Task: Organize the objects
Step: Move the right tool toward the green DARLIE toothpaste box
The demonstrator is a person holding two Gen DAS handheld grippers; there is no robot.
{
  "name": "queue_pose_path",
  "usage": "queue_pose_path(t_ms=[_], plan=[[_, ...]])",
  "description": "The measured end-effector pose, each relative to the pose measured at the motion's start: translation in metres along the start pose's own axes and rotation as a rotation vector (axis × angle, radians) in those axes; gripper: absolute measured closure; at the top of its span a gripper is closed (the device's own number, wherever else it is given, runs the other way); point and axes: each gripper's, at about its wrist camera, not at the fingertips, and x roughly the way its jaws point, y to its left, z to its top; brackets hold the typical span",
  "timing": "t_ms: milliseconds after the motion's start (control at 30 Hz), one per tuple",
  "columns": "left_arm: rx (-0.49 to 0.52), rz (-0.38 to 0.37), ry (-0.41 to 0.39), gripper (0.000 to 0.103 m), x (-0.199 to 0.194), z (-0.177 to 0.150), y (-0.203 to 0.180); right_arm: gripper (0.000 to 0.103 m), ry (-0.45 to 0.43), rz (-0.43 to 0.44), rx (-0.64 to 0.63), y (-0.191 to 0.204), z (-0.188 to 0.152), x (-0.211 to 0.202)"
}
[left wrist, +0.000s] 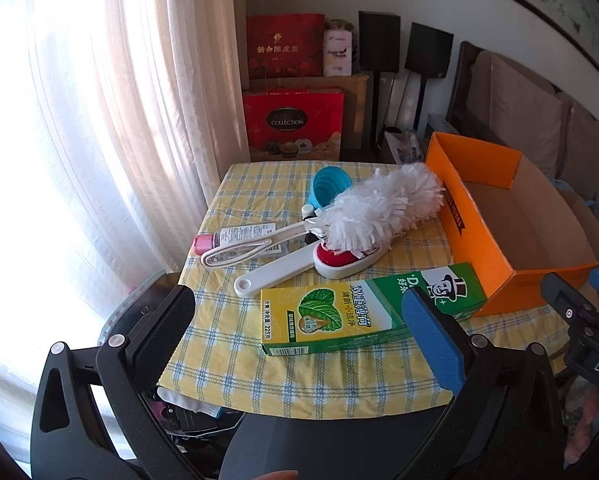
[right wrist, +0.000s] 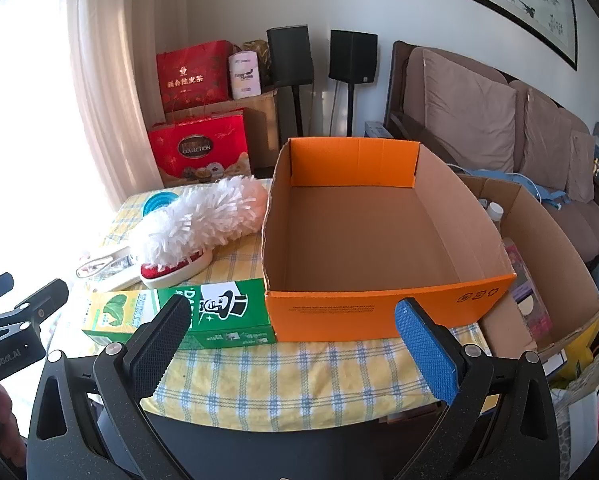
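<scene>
Your left gripper [left wrist: 299, 332] hangs with its jaws spread wide and nothing between them, right over the green toothpaste box [left wrist: 363, 308]. That box lies crosswise on the checked cloth, one end touching the empty orange box [right wrist: 379, 240]. Your right gripper [right wrist: 295, 344], also spread and empty, faces the orange box instead.

Both tools [left wrist: 303, 336] [right wrist: 295, 344] wide open, empty

Home living rm: sofa [right wrist: 499, 128], curtains [left wrist: 131, 100], speakers [right wrist: 353, 56].
</scene>
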Motion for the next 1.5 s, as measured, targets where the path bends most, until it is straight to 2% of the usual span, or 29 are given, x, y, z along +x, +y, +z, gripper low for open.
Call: queue_pose_path(t_ms=[433,567,733,1067,1300,1500], plan=[[-0.003,-0.016,0.006,0.0,0.013,-0.005,0.01,0.0,0.0,0.037,-0.026,0.0,-0.005,0.007],[0.002,-0.021,0.045,0.0,0.031,-0.013,0.023,0.0,0.003,0.076,-0.076,0.003,-0.017,0.016],[-0.024,-0.041,0.086,0.0,0.052,-0.027,0.045,0.001,0.051,0.105,-0.092,0.005,-0.033,0.036],[-0.099,-0.233,0.143,0.0,0.083,-0.032,0.068,0.002,0.09,0.19,-0.096,0.015,-0.042,0.047],[-0.1,-0.324,0.188,0.0,0.095,-0.035,0.062,0.002,0.115,0.181,-0.101,0.019,-0.045,0.054],[-0.122,-0.48,0.209,0.0,0.086,-0.041,0.058,0.001,0.131,0.175,-0.091,0.015,-0.047,0.06]])
